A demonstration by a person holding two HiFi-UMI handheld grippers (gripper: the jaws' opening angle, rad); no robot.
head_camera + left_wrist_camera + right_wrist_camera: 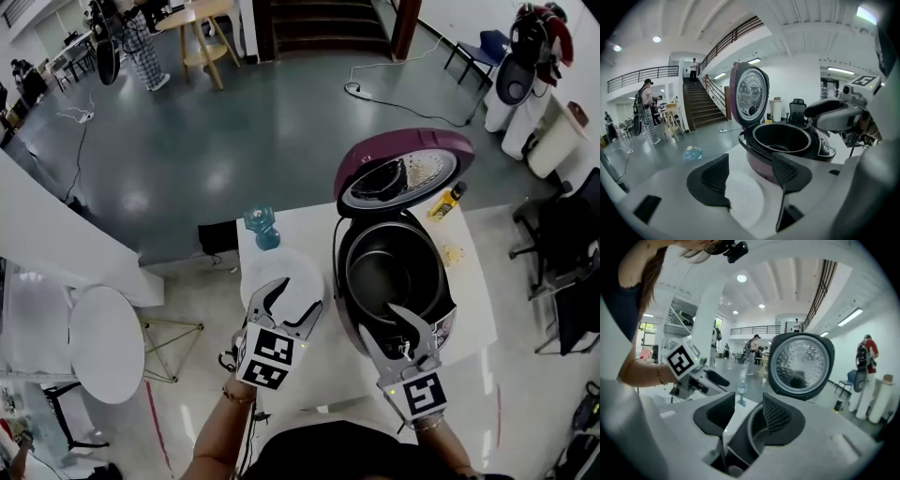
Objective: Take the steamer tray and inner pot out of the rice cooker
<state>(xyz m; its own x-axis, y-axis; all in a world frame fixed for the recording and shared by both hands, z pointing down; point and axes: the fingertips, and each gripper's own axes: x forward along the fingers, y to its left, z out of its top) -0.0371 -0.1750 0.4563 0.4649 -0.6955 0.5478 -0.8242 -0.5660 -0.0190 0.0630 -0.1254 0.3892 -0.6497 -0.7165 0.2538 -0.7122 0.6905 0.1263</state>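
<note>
Head view: both grippers empty, pot in the cooker

Left gripper [289, 302] hangs with its jaws apart and nothing between them; in the left gripper view the pads frame only a white round tray [743, 201] below. Right gripper [394, 330] is also parted and empty. It hovers above the front rim of the pot [394, 272], and in the right gripper view that rim curves beneath the jaws without touching either pad.

The pot sits fully seated in the cooker [342, 309], whose lid [403, 173] stands upright behind it. The pot looks empty, dark and smooth-coated.

The tray lies flat on the table [309, 384], just beside the cooker on its left. I take it for the steamer tray, already out, which leaves the pot as the remaining job.

Judging by its look, the pot is stiff metal and fairly heavy for a pinch grip. Its slick walls offer no handle. The thin top rim seems the only purchase: one pad inside, one outside. A grip on opposite sides with both grippers should keep it level on a straight lift. A one-sided pinch could let it tilt and scrape the cooker wall.
</note>
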